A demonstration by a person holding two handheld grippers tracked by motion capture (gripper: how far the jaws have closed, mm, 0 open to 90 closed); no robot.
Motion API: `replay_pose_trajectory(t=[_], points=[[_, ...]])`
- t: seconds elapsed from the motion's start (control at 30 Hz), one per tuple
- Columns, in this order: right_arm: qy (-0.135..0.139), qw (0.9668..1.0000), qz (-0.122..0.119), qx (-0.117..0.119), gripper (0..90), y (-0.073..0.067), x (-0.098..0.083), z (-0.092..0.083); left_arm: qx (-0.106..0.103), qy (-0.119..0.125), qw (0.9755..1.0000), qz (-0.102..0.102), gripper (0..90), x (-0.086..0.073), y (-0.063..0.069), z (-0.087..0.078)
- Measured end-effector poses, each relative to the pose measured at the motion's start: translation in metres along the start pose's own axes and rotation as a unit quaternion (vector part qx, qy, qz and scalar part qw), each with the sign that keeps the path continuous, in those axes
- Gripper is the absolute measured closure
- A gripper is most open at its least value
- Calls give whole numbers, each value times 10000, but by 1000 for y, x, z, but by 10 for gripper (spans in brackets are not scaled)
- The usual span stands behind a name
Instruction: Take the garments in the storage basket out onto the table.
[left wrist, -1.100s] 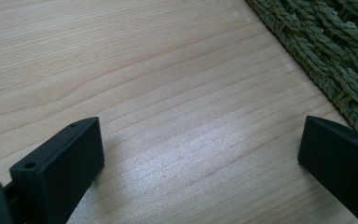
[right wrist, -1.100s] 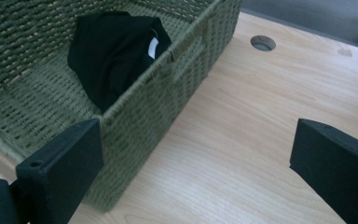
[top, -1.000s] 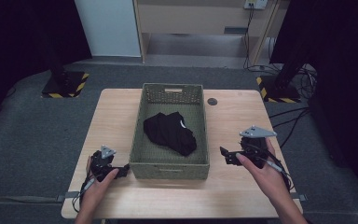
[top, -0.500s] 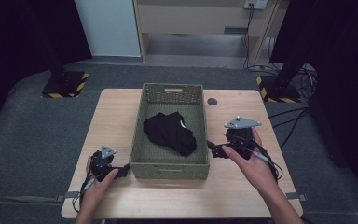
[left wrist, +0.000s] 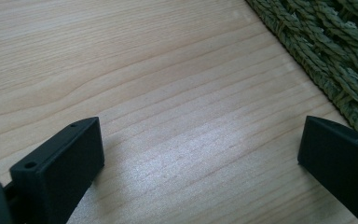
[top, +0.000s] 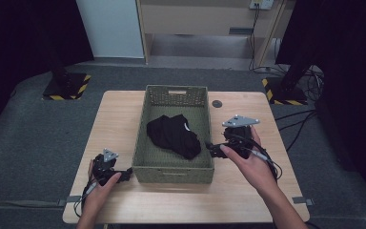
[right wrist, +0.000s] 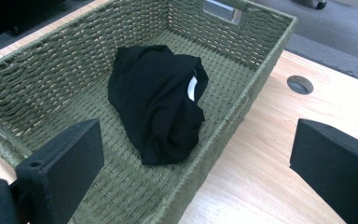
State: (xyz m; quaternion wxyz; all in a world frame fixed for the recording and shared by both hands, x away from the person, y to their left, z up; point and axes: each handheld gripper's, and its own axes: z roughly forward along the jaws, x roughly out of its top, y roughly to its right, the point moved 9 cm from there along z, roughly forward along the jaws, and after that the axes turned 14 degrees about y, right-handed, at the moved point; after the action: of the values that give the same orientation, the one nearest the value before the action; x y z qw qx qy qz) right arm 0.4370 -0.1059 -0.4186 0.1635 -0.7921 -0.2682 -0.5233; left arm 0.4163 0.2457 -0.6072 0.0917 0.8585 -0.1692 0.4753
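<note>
Approach step: right hand-held gripper [top: 213,149], jaws wide and empty, beside basket [top: 173,173]; next, reach inward and close on black garment [top: 174,135].

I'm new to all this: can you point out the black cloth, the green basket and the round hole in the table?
black cloth [right wrist: 154,102], right gripper view, middle of the bundle.
green basket [top: 174,175], high view, near outer wall.
round hole [right wrist: 300,84], right gripper view, its centre.

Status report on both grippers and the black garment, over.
Right gripper open at basket rim, aimed at black garment. Left gripper open, low over table, beside basket. Garment crumpled in basket, untouched. Nothing in the way.
</note>
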Motion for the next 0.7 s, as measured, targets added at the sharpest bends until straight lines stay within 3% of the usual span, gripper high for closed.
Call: replay_pose_trajectory(t=[0.7], points=[[-63, 9999, 3, 110, 26, -12, 10, 21, 0, 2, 10000, 0, 0, 0, 0, 0]])
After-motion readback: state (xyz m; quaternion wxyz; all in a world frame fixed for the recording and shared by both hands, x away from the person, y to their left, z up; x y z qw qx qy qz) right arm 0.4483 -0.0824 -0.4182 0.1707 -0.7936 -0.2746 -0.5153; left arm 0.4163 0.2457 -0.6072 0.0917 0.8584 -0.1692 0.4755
